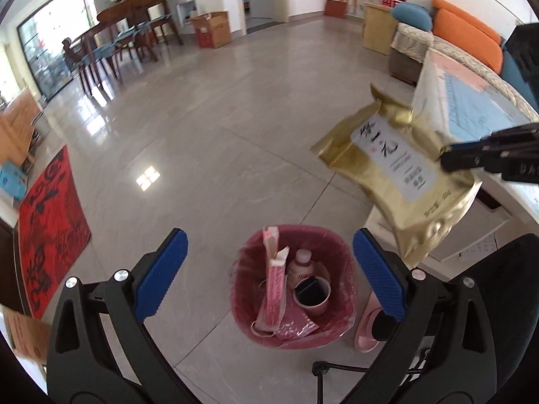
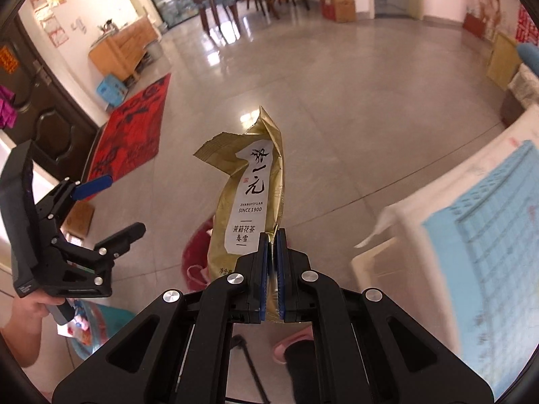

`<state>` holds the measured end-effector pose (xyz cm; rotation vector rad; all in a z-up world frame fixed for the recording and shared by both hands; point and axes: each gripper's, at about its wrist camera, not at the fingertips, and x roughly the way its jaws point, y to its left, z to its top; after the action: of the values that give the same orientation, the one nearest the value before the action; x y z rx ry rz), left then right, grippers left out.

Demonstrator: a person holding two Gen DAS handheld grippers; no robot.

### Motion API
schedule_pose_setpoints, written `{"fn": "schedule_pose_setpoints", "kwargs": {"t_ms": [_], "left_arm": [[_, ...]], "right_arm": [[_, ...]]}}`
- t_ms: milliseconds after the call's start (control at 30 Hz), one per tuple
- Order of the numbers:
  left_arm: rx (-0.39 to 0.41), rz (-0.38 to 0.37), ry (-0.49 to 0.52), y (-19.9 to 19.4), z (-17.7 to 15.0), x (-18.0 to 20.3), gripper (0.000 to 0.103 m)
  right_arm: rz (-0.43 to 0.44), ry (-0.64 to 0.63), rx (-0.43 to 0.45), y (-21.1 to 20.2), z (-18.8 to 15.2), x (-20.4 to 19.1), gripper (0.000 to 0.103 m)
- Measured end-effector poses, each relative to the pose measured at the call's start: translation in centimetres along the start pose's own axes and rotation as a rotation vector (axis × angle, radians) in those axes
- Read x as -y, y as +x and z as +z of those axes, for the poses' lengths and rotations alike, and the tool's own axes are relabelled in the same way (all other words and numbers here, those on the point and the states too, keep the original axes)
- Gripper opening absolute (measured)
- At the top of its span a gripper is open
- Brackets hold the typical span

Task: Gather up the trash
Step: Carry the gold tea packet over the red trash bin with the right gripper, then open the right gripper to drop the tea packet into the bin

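Observation:
My right gripper [image 2: 272, 239] is shut on the lower edge of a gold tea bag [image 2: 251, 198] and holds it in the air; it also shows in the left wrist view [image 1: 397, 168], up and right of the bin, with the right gripper [image 1: 446, 160] pinching it. A pink-lined trash bin [image 1: 343, 256] stands on the floor below, holding a pink carton [image 1: 274, 289], a small bottle [image 1: 301, 267] and a paper cup [image 1: 311, 294]. My left gripper [image 1: 269, 269] is open and empty above the bin. The bin's rim [image 2: 198, 245] peeks from behind the bag.
A white table with a blue sheet [image 1: 471, 107] stands at the right, a black chair [image 1: 505, 303] beside it. A pink slipper [image 1: 367, 330] lies by the bin. A red mat [image 1: 47, 229] lies at the left. Dining chairs [image 1: 128, 33] and a cardboard box [image 1: 210, 28] stand far off.

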<state>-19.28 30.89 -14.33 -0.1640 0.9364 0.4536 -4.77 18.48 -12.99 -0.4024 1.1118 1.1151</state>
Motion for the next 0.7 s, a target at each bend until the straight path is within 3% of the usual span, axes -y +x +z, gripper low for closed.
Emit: {"fn": "schedule_pose_setpoints", "kwargs": {"t_ms": [400, 700], "left_arm": [[-0.075, 0.010, -0.087, 1.6, -3.4, -3.5, 0.096], [-0.096, 0.009, -0.098, 2.4, -4.2, -4.1, 0.096]], "right_arm": [[0.084, 0.125, -0.276, 12.3, -2.8, -3.1, 0.005], [0.033, 0.292, -0.346, 15.5, -4.9, -1.6, 0.006]]}}
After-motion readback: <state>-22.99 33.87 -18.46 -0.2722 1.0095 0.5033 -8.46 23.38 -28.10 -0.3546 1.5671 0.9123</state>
